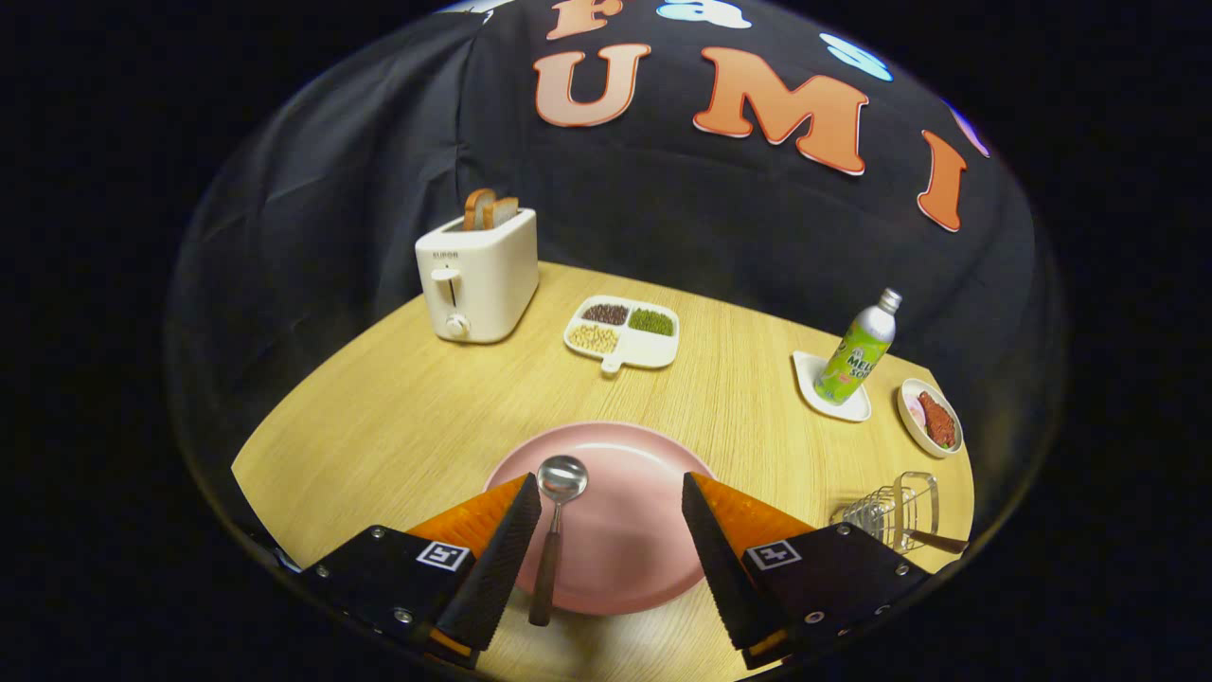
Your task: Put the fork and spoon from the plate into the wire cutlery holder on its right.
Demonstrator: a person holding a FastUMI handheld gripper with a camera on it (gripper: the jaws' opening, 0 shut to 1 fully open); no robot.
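Observation:
A pink plate (625, 474) lies on the wooden table just ahead of my fingers. On its left part rests a spoon (557, 511) with a metal bowl and a dark wooden handle that points back toward me, close beside my left finger. My gripper (611, 497) hovers over the plate, open wide, with nothing between its fingers. The wire cutlery holder (895, 511) stands to the right of the plate, beyond my right finger, and a dark wooden handle (937, 542) sticks out of it to the right.
A white toaster (478, 275) with bread slices stands at the back left. A divided white tray (622, 333) of beans sits behind the plate. At the right are a green bottle (857, 350) on a white coaster and a small dish (930, 417) of food.

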